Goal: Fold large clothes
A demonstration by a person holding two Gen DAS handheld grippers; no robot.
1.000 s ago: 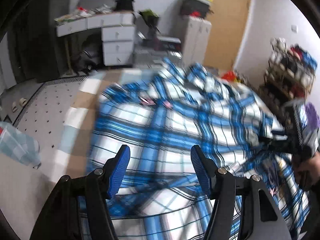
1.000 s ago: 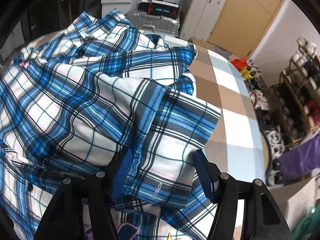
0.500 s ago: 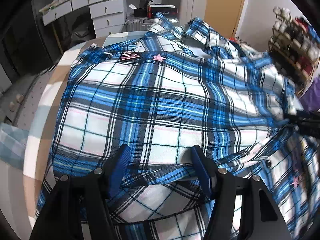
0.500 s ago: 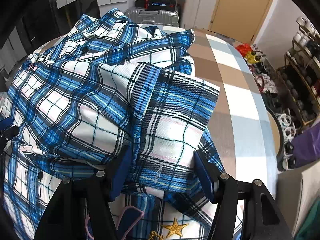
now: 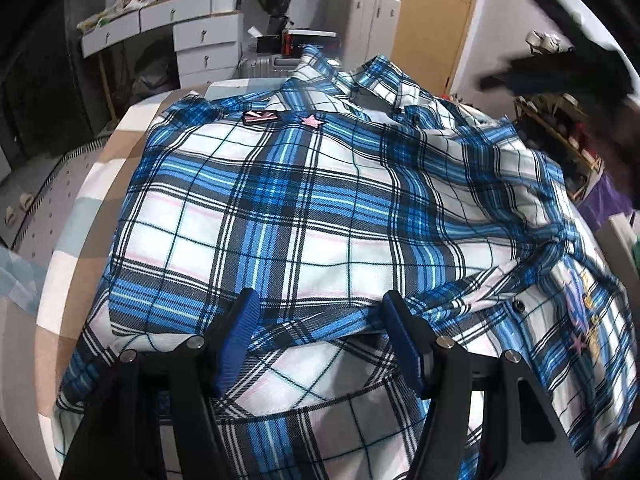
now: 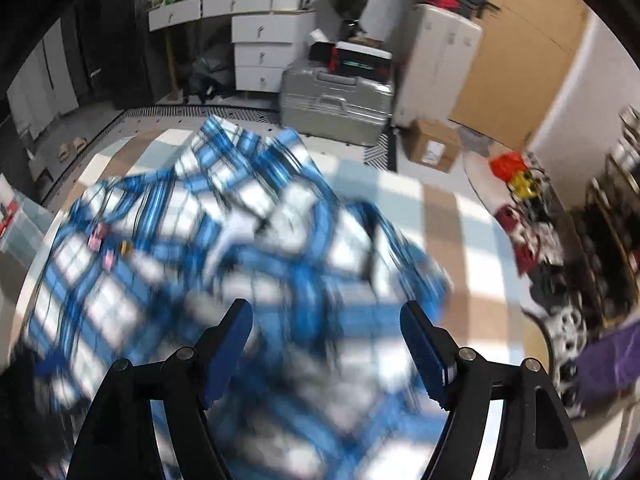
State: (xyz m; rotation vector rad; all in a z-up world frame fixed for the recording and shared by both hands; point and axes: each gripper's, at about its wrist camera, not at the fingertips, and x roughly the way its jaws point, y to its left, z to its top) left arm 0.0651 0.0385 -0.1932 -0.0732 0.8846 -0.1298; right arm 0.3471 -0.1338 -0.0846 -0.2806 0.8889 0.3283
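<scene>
A large blue, white and black plaid shirt (image 5: 304, 208) lies spread on a round table with a checked cloth (image 5: 120, 128); pink star and flag patches sit near its far edge. My left gripper (image 5: 320, 336) is open, its blue pads straddling a folded hem of the shirt, low over the cloth. In the right wrist view the shirt (image 6: 224, 248) is motion-blurred below my right gripper (image 6: 326, 344), which is open, empty and lifted above it. The right gripper also shows as a dark blur in the left wrist view (image 5: 560, 68), upper right.
A silver suitcase (image 6: 336, 104) and white drawers (image 6: 264, 44) stand beyond the table. A cardboard box (image 6: 432, 144) sits on the floor. A shoe rack (image 5: 560, 132) stands at the right. The checked cloth (image 6: 448, 208) shows right of the shirt.
My right gripper has let go of the shirt sleeve and risen up and away, blurring its view. My left gripper has stayed low at the near hem.
</scene>
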